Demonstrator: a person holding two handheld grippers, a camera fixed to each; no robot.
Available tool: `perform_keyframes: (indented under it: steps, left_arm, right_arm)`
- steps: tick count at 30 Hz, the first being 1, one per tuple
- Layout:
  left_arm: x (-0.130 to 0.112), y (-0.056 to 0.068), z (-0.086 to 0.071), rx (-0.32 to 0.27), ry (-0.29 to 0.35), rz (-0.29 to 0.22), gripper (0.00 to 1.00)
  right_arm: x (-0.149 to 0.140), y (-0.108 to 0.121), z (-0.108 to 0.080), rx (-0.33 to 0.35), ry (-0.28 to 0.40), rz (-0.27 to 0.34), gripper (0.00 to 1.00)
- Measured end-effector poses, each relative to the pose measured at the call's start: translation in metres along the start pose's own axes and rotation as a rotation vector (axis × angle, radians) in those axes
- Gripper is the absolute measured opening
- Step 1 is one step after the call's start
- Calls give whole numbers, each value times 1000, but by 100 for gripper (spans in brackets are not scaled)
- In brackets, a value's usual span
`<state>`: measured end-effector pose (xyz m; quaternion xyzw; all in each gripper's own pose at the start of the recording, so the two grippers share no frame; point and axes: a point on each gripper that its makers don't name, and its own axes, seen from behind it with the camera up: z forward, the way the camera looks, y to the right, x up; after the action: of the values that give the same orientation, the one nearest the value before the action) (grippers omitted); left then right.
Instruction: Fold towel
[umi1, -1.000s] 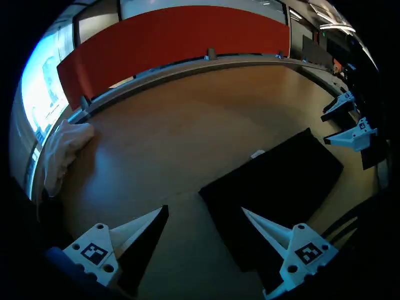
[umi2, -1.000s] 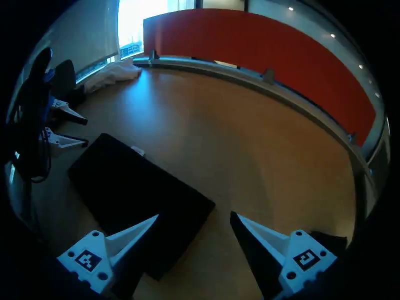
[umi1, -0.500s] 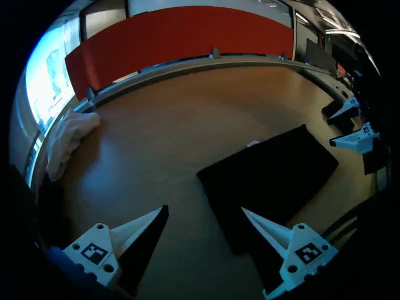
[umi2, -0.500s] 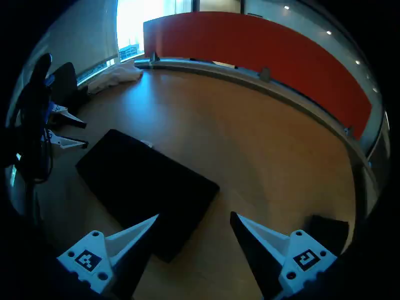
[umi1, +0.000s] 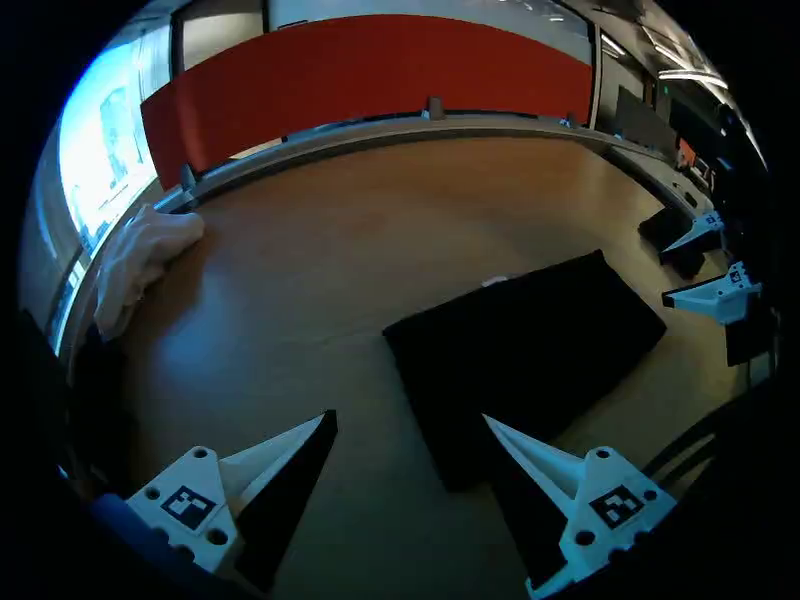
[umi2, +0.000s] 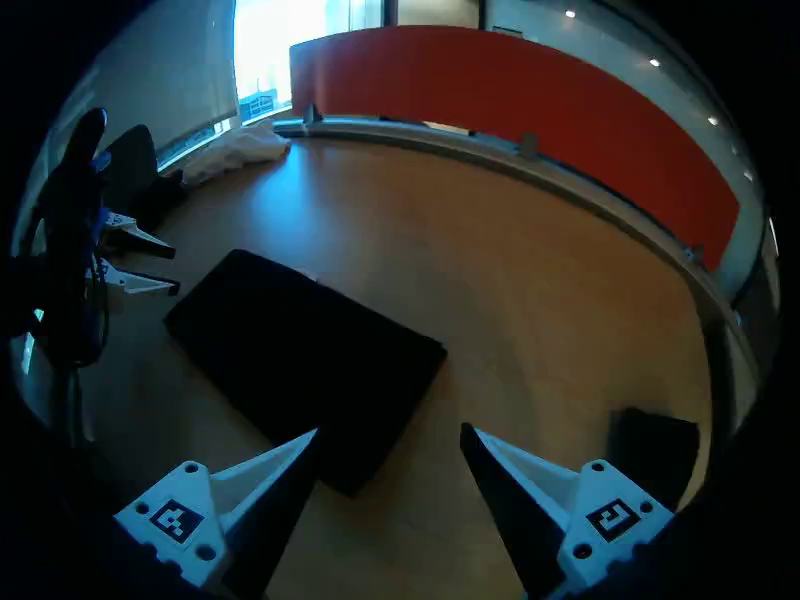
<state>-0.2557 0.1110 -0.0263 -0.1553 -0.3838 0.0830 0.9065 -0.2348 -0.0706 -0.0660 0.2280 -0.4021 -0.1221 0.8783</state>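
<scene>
A black rectangular towel (umi1: 525, 345) lies flat on the light brown wooden worktop (umi1: 330, 260), in the middle of it and turned at an angle to the near edge, with a small white tag (umi1: 495, 281) at its far edge.

The left gripper (umi1: 408, 417) hangs over the towel's left end with its fingers spread wide and nothing between them. I cannot tell whether it touches the cloth.

The right gripper (umi2: 388, 430) is over the towel's right end, its fingers also spread and empty. From there the left gripper (umi2: 176, 273) shows beyond the towel (umi2: 305, 350), held by a dark-sleeved arm.

In the far left corner sits a crumpled white cloth (umi1: 140, 260), against a long red partition panel (umi1: 370, 80) that runs along the far edge. A small dark block (umi2: 655, 445) rests on the worktop to the right, well apart from the towel.
</scene>
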Motion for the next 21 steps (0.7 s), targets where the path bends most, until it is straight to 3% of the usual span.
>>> perform_keyframes:
  steps: [9, 21]
  left_arm:
    - [-4, -8, -14, 25, 14, -44, 97]
    - [-26, -25, -46, 88, 27, -148, 97]
  right_arm:
    - [1, -3, 2, 20, 4, -19, 100]
    - [-2, -14, 7, 71, 1, -53, 100]
